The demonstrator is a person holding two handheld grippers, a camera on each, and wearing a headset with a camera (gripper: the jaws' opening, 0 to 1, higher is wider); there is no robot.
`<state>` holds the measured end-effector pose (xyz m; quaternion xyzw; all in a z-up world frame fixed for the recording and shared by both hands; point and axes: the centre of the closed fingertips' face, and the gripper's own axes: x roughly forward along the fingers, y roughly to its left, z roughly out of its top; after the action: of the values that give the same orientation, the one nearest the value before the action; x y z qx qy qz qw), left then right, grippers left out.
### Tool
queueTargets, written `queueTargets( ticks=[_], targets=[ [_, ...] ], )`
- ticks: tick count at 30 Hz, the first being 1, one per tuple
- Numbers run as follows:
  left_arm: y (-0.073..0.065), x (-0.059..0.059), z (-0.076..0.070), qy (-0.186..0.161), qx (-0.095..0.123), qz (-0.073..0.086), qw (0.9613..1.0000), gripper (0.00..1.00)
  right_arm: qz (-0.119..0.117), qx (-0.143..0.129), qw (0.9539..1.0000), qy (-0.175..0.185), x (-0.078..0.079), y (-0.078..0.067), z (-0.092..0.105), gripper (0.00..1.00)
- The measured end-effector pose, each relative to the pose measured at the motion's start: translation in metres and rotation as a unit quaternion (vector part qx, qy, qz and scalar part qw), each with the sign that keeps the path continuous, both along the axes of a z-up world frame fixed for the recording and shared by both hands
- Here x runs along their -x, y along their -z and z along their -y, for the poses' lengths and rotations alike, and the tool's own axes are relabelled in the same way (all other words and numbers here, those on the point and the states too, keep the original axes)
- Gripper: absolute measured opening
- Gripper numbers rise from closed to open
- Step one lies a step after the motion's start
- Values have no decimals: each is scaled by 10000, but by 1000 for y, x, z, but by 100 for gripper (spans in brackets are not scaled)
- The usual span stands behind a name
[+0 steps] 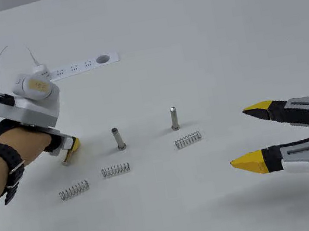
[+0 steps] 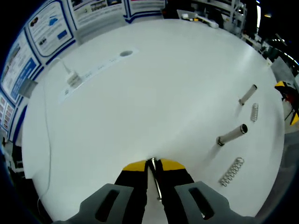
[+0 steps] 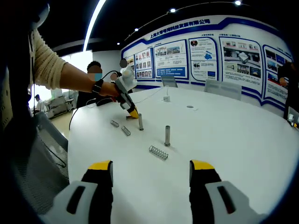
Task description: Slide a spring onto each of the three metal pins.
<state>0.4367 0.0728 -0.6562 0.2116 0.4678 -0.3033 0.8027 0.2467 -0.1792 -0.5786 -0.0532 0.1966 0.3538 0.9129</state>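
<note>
Your left gripper (image 1: pixel 71 148) pinches the leftmost pin (image 1: pixel 66 161) on the table (image 1: pixel 203 54), probably to steady it, while your right gripper (image 1: pixel 238 137) hangs wide open, free to fetch one of the three springs (image 1: pixel 115 170) lying nearby.

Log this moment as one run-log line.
left gripper: shut on left pin | right gripper: open, empty | three springs: loose on table | middle pin, right pin: bare

Wide white table (image 1: pixel 202 12) in a showroom
Blue-bordered posters (image 3: pixel 210 51) line the wall, a light strip (image 3: pixel 96 21) glows overhead (grey chairs (image 3: pixel 224 88) behind).
</note>
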Motion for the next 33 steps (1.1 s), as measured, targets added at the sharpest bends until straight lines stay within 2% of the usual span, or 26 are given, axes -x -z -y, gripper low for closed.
queueTargets(
  ticks=[6,11,15,19,33],
  targets=[
    [1,1,1,-36,-179,111,9998,8,25,-18,10000,5,-1,-1,-1,67],
    [0,2,0,-183,-139,186,9996,7,49,-6,10000,-17,-2,-2,-2,67],
    [-1,1,0,-206,-207,254,9992,6,73,7,10000,9,-2,-4,3,67],
    [-1,2,1,-301,-72,154,9994,6,68,37,10000,26,0,-5,6,67],
    [-19,9,2,-330,171,240,9990,6,119,45,9999,-36,-3,-10,-1,66]
  ],
)
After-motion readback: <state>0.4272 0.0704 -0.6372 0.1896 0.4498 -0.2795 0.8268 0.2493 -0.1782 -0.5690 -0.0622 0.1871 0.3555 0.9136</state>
